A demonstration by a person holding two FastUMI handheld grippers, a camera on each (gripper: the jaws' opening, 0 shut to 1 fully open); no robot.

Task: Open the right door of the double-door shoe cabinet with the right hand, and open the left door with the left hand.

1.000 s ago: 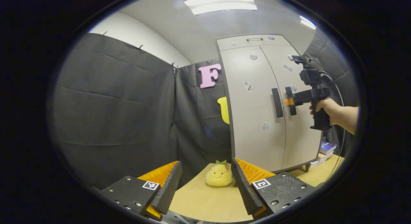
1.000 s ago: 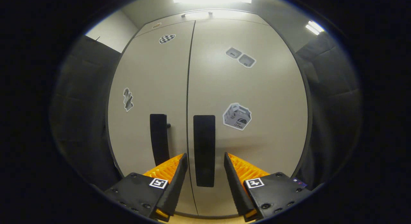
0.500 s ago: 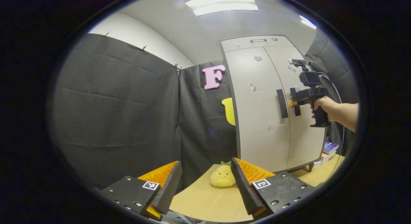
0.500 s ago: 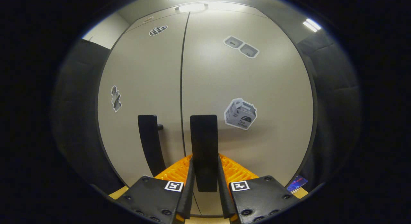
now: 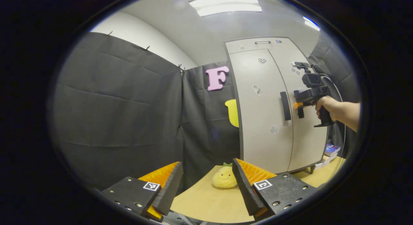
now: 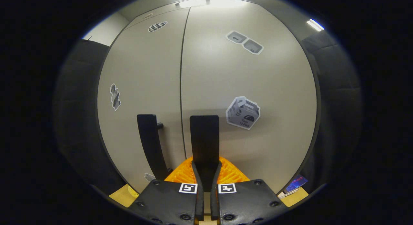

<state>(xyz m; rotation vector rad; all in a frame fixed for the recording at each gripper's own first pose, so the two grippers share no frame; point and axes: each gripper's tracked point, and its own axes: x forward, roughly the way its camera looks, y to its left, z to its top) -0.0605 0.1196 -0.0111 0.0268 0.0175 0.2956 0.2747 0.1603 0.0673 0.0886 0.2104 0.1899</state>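
The pale grey shoe cabinet stands at the right in the left gripper view, with both doors closed. In the right gripper view, the right door and left door each carry a dark vertical handle. My right gripper is shut on the right door's handle, with both fingers pressing its lower part. The left door's handle stands free beside it. In the left gripper view a hand holds the right gripper against the cabinet. My left gripper is open and holds nothing, well away from the cabinet.
A yellow pineapple plush toy sits on the wooden table just left of the cabinet's base. Books are stacked by the cabinet's right foot. Black cloth walls close in the left and the back.
My right gripper moved in and its fingers went from open to shut on the right door's handle. The left gripper stayed open and drifted only slightly.
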